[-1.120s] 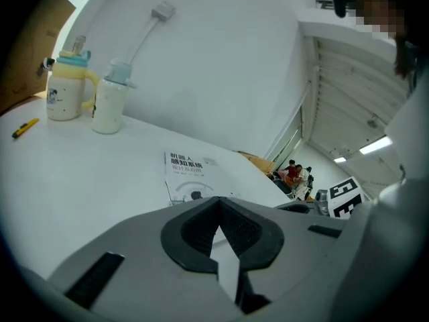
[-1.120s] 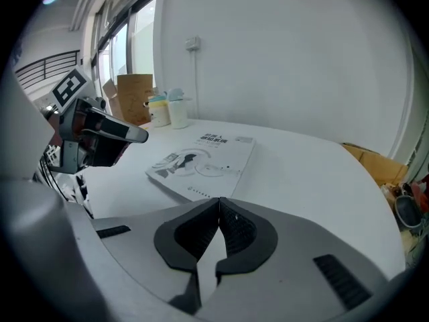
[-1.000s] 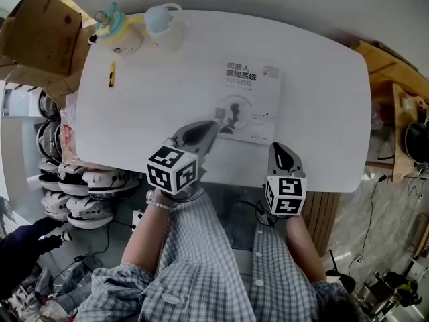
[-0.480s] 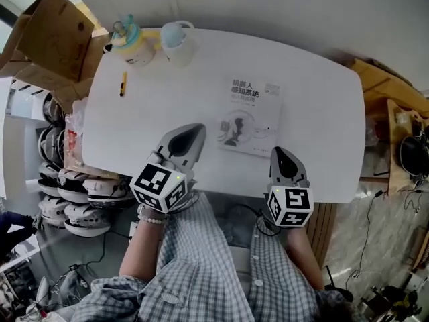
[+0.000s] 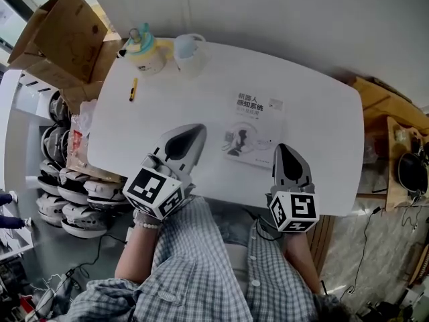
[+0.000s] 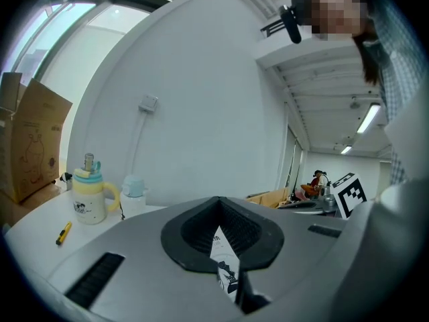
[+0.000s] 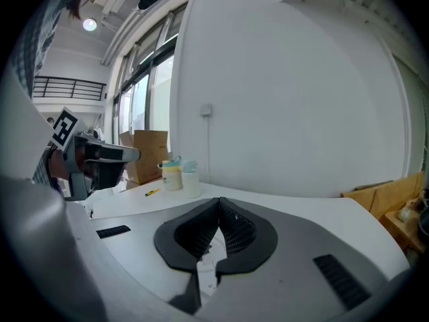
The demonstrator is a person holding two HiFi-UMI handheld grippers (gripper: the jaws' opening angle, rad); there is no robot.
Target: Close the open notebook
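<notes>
The notebook (image 5: 253,127) lies closed and flat on the white table (image 5: 201,86), its printed cover up. My left gripper (image 5: 196,132) hovers above the table to the left of the notebook, jaws shut with nothing in them. My right gripper (image 5: 282,149) hovers by the notebook's near right corner, above the table's front edge, also shut and empty. In the left gripper view a strip of the notebook (image 6: 225,265) shows below the closed tips of the left gripper (image 6: 220,206). In the right gripper view the right gripper (image 7: 218,210) points across the table toward the wall.
At the table's far left stand a yellow mug with a teal lid (image 5: 144,51) and a pale blue cup (image 5: 189,51), with a yellow pen (image 5: 133,89) beside them. An open cardboard box (image 5: 60,32) and racks of helmets (image 5: 80,200) are left of the table. Wooden shelving (image 5: 392,133) stands to the right.
Both grippers have risen and drawn back toward the person. The left one has come away from the notebook's near left corner. The notebook stays closed and still.
</notes>
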